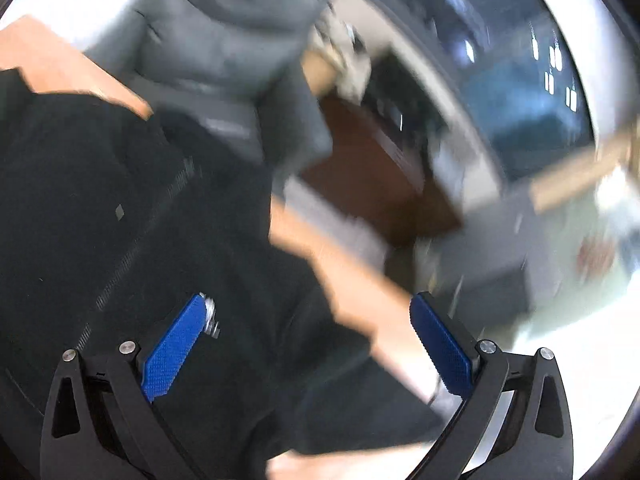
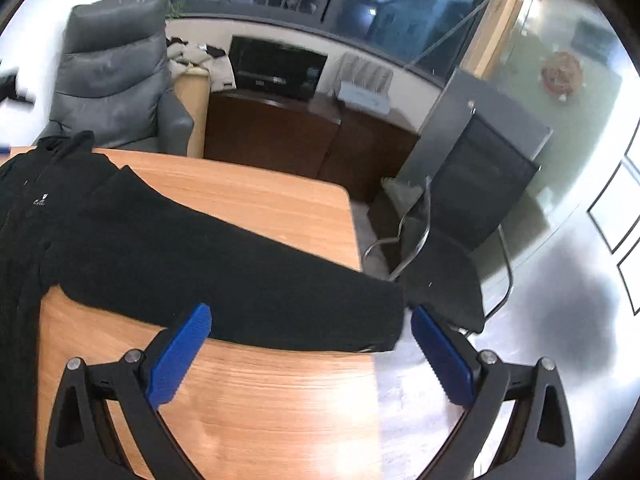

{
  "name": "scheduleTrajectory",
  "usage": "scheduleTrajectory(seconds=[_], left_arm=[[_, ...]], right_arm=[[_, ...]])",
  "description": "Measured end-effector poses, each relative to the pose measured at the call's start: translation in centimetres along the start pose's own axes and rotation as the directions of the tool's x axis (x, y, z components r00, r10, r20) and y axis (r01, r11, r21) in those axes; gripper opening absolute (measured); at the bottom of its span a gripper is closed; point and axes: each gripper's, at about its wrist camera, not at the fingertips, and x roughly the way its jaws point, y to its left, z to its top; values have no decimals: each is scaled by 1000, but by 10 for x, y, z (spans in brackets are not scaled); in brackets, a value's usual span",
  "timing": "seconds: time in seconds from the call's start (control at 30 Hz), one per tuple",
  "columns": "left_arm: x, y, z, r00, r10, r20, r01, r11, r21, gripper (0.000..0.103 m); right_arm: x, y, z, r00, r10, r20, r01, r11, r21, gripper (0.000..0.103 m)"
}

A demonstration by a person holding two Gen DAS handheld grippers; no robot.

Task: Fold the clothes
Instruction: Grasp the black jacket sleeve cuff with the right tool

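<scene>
left gripper (image 1: pixel 312 344): jaws standing wide apart, gripping nothing, hovering over the black jacket (image 1: pixel 132 240); this view is blurring. right gripper (image 2: pixel 310 346): jaws likewise standing apart and empty, hanging above the sleeve (image 2: pixel 240 280). the jacket is lying spread on the wooden counter (image 2: pixel 260 400), sleeve reaching its right edge. grey armchair (image 2: pixel 116 80) is standing beyond.

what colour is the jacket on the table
Black, with a small white chest logo. The jacket shows best in the right wrist view.
</scene>
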Motion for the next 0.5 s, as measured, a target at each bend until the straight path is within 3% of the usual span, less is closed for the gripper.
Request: scheduleTrajectory(seconds=[0.1,0.17,0.27,0.3,0.33,0.4,0.5], left_arm=[[-50,-19,39,994,-35,103,35,999,-1,103],[-82,-25,69,983,-32,179,37,999,-21,103],[-114,-19,102,977,-104,188,126,986,-109,103],[-122,-20,108,976,-107,189,126,988,-92,103],[-128,-22,112,977,-88,194,100,994,-54,103],[-130,-28,110,978,37,206,-53,996,72,103],[-103,-31,84,949,214,230,-272,928,255,103]], right_arm=[[-17,-7,-5,999,-2,48,2,1000,-9,102],[-18,-25,-7,999,-14,33,12,999,47,102],[-14,-63,-14,999,-41,-22,44,987,156,102],[-14,-75,-16,998,-57,-34,63,982,177,102],[-15,-85,-18,996,-75,-41,82,978,191,102],[-16,-105,-19,993,-111,-50,119,969,215,102],[-13,-127,-21,992,-112,-60,123,958,258,102]])
